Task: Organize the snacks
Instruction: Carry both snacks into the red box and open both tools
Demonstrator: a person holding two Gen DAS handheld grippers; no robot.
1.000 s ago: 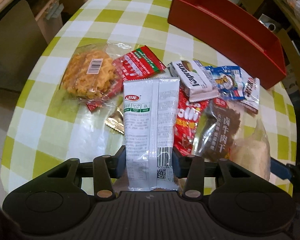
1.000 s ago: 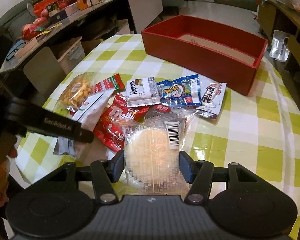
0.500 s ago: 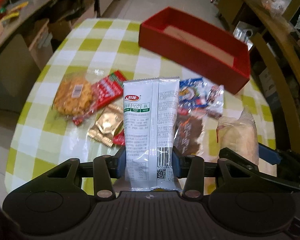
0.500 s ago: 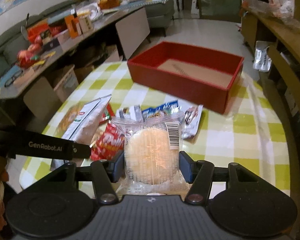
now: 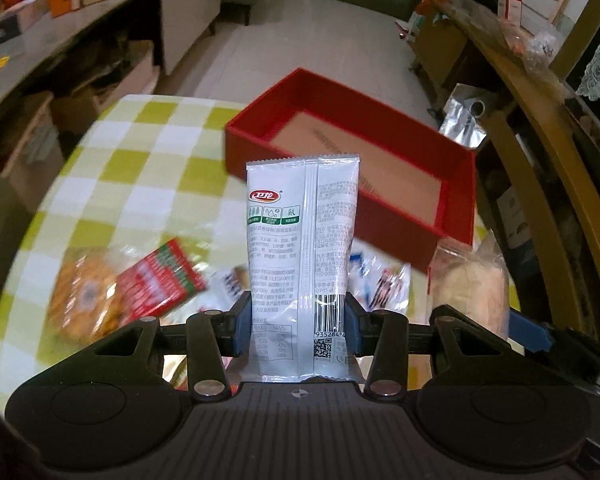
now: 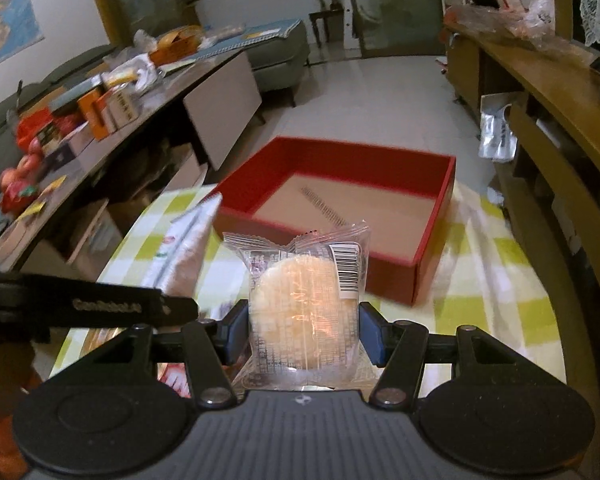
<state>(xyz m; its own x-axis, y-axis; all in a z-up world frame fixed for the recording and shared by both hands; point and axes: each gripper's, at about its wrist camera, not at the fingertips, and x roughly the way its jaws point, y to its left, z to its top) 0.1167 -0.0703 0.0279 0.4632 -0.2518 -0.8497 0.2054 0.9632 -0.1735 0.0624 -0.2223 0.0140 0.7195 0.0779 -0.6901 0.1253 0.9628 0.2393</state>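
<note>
My left gripper (image 5: 298,322) is shut on a tall white snack packet (image 5: 302,240) and holds it upright above the table. My right gripper (image 6: 304,332) is shut on a round pale cake in clear wrap (image 6: 306,304). An empty red box (image 5: 352,160) with a brown floor stands on the far side of the table, also in the right wrist view as the red box (image 6: 340,208). The cake (image 5: 470,284) shows at the right of the left wrist view, and the white packet (image 6: 184,256) at the left of the right wrist view. Loose snacks (image 5: 140,284) lie below on the green checked cloth.
The round table (image 5: 140,168) ends close behind the red box. A wooden chair back (image 5: 540,128) curves along the right. A long cluttered counter (image 6: 100,96) runs along the left, and tiled floor lies beyond.
Both grippers have risen and tilted up with their snacks held. The red box has come into fuller view ahead, and the snack pile has slid down toward the bottom of the views.
</note>
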